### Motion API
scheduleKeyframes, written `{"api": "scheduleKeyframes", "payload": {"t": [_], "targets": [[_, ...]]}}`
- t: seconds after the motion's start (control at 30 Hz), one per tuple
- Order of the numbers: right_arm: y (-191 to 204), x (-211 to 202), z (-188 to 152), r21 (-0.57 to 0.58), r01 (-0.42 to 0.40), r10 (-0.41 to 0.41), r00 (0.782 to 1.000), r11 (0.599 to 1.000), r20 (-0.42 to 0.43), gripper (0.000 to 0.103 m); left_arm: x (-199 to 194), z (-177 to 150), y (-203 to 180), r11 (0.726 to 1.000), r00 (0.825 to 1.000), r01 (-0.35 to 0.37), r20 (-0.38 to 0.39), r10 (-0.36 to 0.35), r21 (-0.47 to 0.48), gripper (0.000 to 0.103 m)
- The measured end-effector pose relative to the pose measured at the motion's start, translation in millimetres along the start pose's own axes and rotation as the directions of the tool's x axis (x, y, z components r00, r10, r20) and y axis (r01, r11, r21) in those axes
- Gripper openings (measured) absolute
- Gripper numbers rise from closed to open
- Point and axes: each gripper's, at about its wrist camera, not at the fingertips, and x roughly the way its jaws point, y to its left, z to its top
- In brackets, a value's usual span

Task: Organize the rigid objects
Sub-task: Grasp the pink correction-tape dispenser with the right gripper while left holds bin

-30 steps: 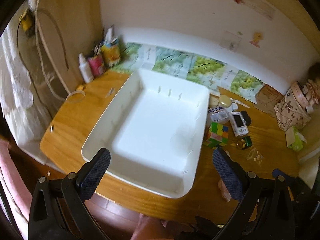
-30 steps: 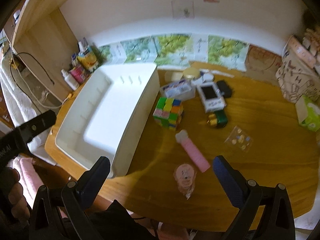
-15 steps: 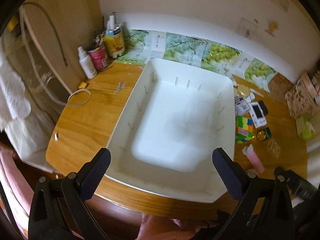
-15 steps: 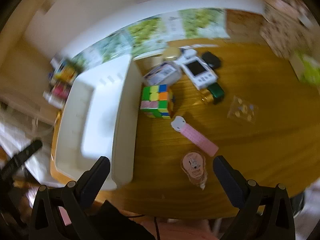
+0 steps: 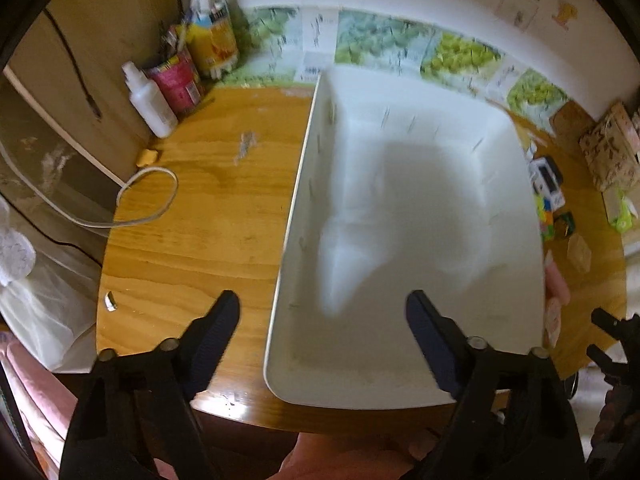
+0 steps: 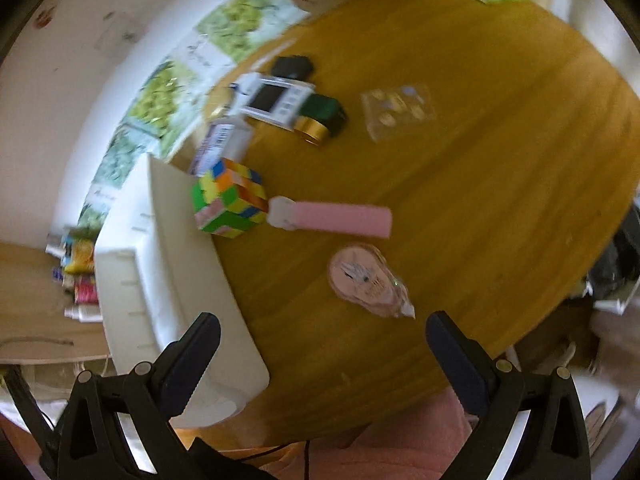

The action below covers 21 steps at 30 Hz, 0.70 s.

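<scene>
A big white tray (image 5: 400, 208) lies empty on the round wooden table (image 5: 192, 232). My left gripper (image 5: 324, 320) hangs over the tray's near left corner. Its jaws are closing, the tray's left rim runs between them, and neither pad touches it. My right gripper (image 6: 324, 336) stands open over the table, just short of a round pink tape dispenser (image 6: 364, 280). Beyond that lie a flat pink bar (image 6: 336, 218), a colour cube (image 6: 228, 200) against the tray's wall (image 6: 160, 280), a white handheld device (image 6: 276, 102), a green and gold tape roll (image 6: 320, 120) and a small white box (image 6: 222, 142).
A spray bottle (image 5: 150, 104), a red can (image 5: 176, 80) and a yellow can (image 5: 212, 44) stand at the back left. A white cable loop (image 5: 148, 200) lies left of the tray. A clear bag of beads (image 6: 398, 108) and a black item (image 6: 292, 66) lie further out.
The left gripper has moved left and lower, from over the tray's middle to its left rim, and its jaws have narrowed. The right gripper has rolled and sunk toward the pink items.
</scene>
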Motion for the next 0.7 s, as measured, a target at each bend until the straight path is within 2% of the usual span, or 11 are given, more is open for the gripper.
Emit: {"api": "scheduleKeyframes", "payload": {"t": [0.1,0.3,0.47,0.6,0.67,0.7], "targets": [[-8,9,-6,0.059,0.01,-0.009,1.0,0.998,-0.01,0.103,14,-2,5,1.0,0.999,0.013,-0.043,-0.013,0.016,0.077],[-18,28,-4,0.179,0.018,-0.013,0.999,0.984,-0.033,0.103,41,-6,18,1.0,0.99,0.017,-0.141,-0.017,0.001,0.056],[-21,47,4,0.268,0.037,-0.02,0.998,0.963,-0.066,0.103,56,-7,25,0.999,0.982,0.041,-0.186,-0.044,-0.02,0.038],[-26,58,6,0.322,0.071,-0.047,0.995,0.944,-0.084,0.103,66,-5,31,0.999,0.977,0.03,-0.209,-0.038,-0.042,0.035],[-27,63,9,0.336,0.086,-0.057,0.994,0.938,-0.095,0.103,72,-3,33,0.998,0.973,0.027,-0.226,-0.037,-0.05,0.021],[-28,66,10,0.344,0.091,-0.06,0.993,0.934,-0.102,0.102,76,-2,37,0.998,0.971,0.027,-0.236,-0.039,-0.054,0.018]]}}
